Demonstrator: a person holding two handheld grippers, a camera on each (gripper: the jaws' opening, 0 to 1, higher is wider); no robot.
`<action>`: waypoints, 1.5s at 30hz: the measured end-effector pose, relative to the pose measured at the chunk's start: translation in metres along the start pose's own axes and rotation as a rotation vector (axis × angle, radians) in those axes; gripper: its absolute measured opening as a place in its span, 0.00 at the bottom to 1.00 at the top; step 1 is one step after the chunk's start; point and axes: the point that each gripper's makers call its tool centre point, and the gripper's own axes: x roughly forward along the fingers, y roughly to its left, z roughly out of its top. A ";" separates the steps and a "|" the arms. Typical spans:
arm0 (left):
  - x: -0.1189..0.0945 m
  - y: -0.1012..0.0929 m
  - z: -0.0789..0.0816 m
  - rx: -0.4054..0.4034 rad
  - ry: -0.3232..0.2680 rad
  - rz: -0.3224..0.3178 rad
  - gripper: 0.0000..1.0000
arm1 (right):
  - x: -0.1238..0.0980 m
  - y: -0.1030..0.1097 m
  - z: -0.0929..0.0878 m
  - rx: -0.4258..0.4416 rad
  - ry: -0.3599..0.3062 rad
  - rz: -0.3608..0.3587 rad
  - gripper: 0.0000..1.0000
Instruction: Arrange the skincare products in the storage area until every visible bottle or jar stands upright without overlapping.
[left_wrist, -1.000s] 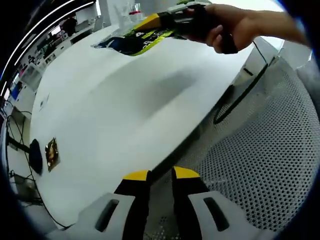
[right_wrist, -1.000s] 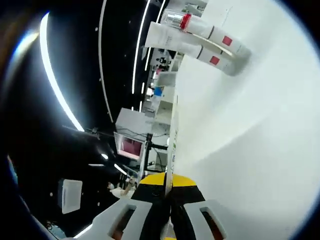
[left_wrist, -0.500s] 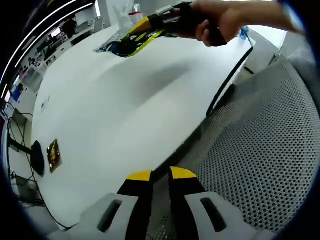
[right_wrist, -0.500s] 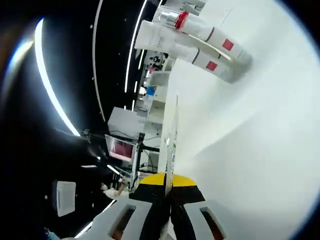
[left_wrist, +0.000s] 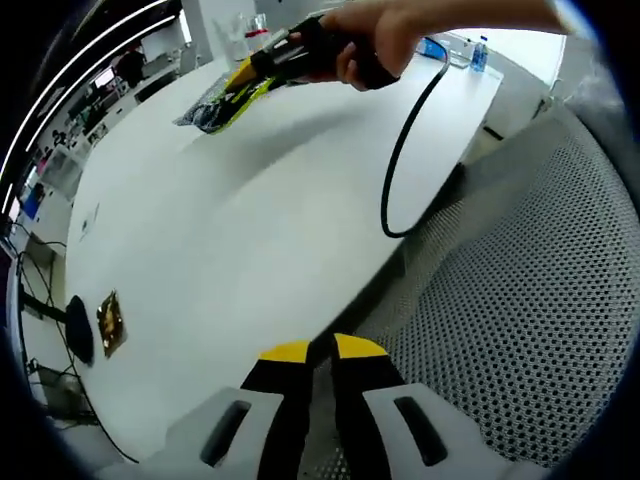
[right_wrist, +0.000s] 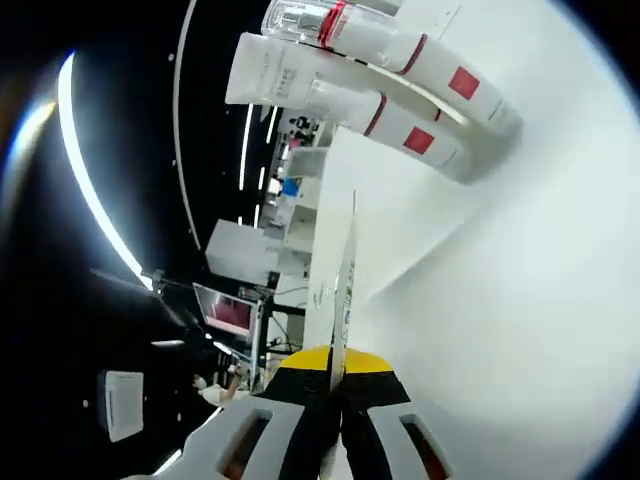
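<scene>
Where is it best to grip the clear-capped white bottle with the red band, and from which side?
Probably the plain white body of the bottle, between red band and red square, with the jaws across its width. It stands free there; the tube crowds one side, so approach from the opposite one.

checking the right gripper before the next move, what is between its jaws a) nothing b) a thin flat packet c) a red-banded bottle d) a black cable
b: in the right gripper view the right gripper has its jaws closed on a thin flat packet seen edge-on, while the white bottles with red bands stand apart on the table.
</scene>
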 end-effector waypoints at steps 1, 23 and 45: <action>0.000 0.000 0.000 0.001 -0.001 -0.001 0.02 | 0.004 -0.002 0.001 0.006 0.005 -0.010 0.00; -0.003 0.007 0.000 -0.004 -0.025 0.022 0.00 | 0.036 -0.024 0.042 -0.183 -0.002 -0.221 0.00; -0.003 0.007 0.000 0.012 -0.019 0.028 0.00 | 0.024 -0.050 0.062 -0.590 0.016 -0.510 0.08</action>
